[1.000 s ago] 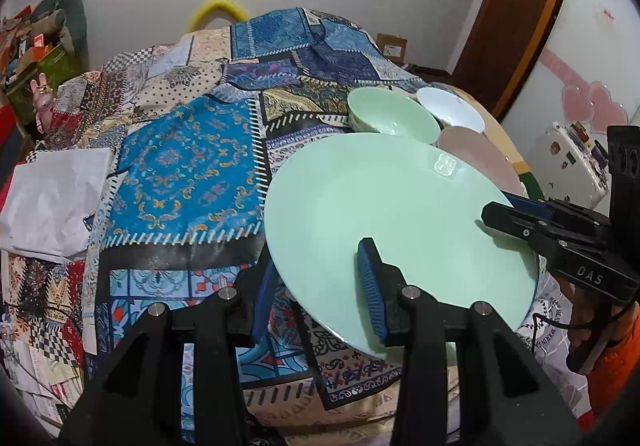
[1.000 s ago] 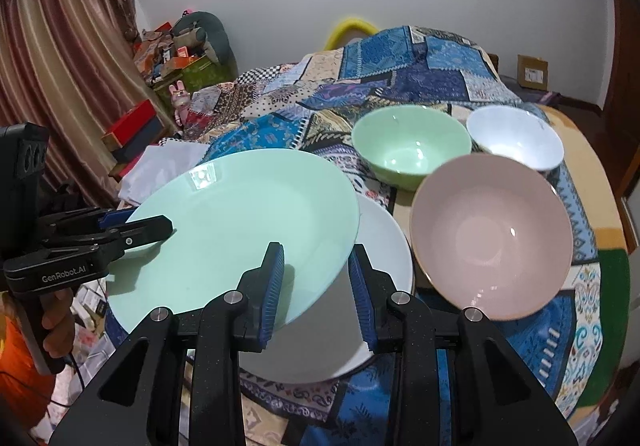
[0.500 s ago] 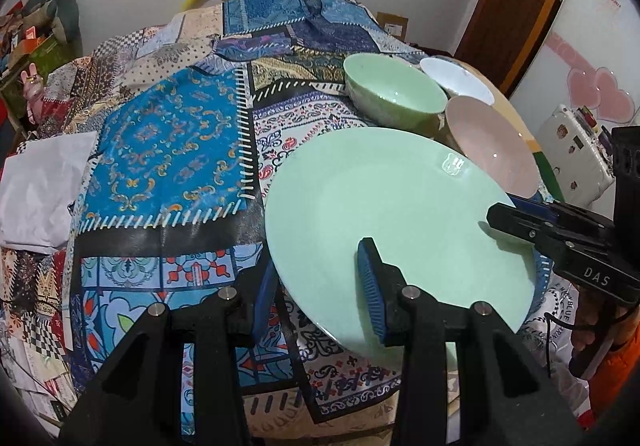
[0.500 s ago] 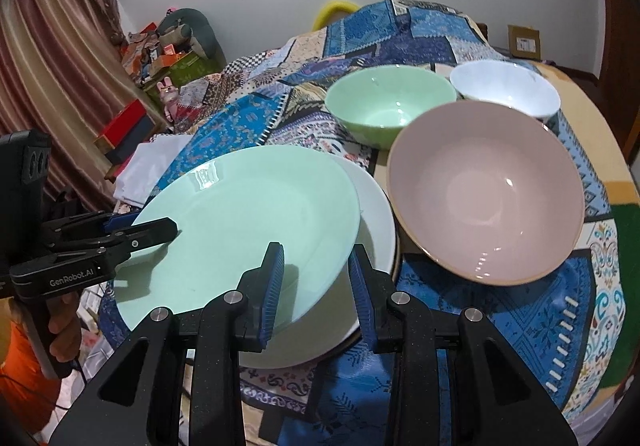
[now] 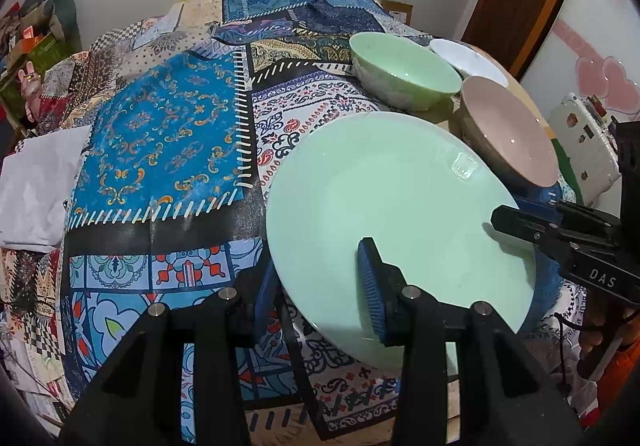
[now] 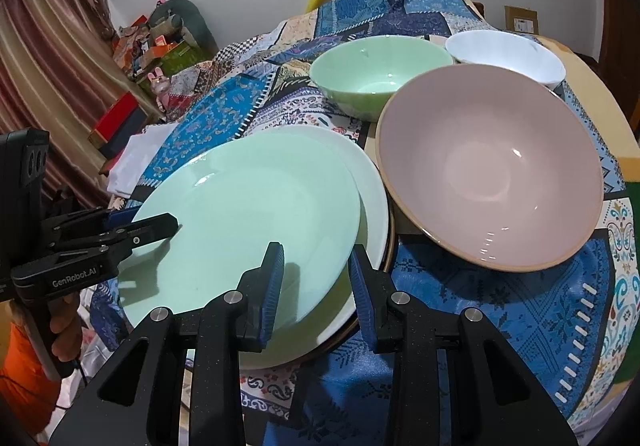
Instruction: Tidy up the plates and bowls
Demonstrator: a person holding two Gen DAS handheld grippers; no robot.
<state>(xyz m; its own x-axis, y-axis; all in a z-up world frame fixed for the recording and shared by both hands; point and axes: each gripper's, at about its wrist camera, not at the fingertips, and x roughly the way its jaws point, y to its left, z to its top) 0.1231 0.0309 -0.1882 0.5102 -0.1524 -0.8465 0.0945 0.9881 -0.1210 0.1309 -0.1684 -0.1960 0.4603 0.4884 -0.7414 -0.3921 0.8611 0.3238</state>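
Right wrist view first: nearest the lens, the right tongs (image 6: 316,278) are clamped on the near rim of a round mint-green glazed plate (image 6: 244,221), one blue ribbed pad above the rim and the other below it; at the plate's opposite edge the left tongs (image 6: 156,224) pinch the rim as well, a hand (image 6: 64,330) wrapped round their black handle; the green plate sits tilted just above a round white plate (image 6: 374,201), which lies on the patchwork cloth of the bench (image 6: 500,310); whether the two plates touch cannot be told; just beside the white plate stands a wide pink bowl with a tan rim (image 6: 492,169); behind it a mint-green bowl (image 6: 376,73) and, next to that, a white bowl (image 6: 508,53). Left wrist view: the left tongs (image 5: 320,286) grip the same green plate (image 5: 392,205) with one pad on top and one underneath; the right tongs (image 5: 516,217) close on its far edge; beyond lie the pink bowl (image 5: 508,133), the green bowl (image 5: 404,73) and the white bowl (image 5: 468,57); a folded white cloth (image 5: 36,181) lies at the far left edge of the bench (image 5: 160,141).
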